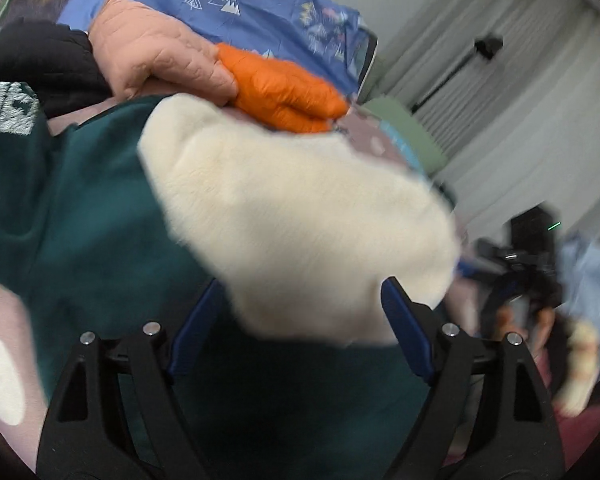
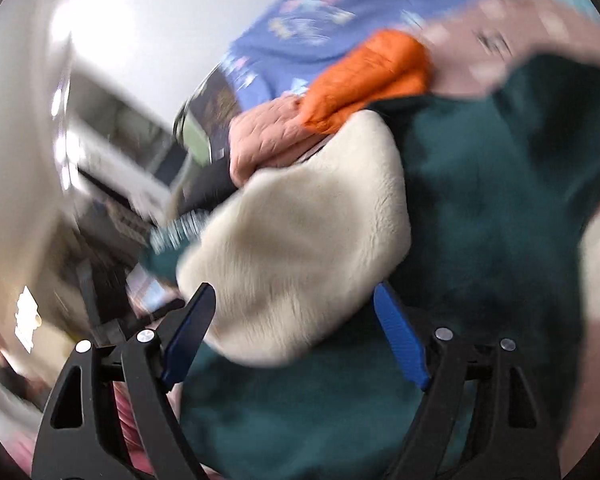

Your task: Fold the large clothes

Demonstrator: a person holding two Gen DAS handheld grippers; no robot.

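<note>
With jaws spread wide on both the left gripper (image 1: 300,312) and right gripper (image 2: 292,312), each straddling the cream fleece lining (image 1: 292,220) of the green garment (image 1: 80,208) at twelve o'clock, the fold seems just starting; next, pinch an edge.

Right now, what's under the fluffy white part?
Dark green garment lies under the fluffy cream part. Whatever lies beneath that fluff itself is covered, so it can't be seen.
</note>
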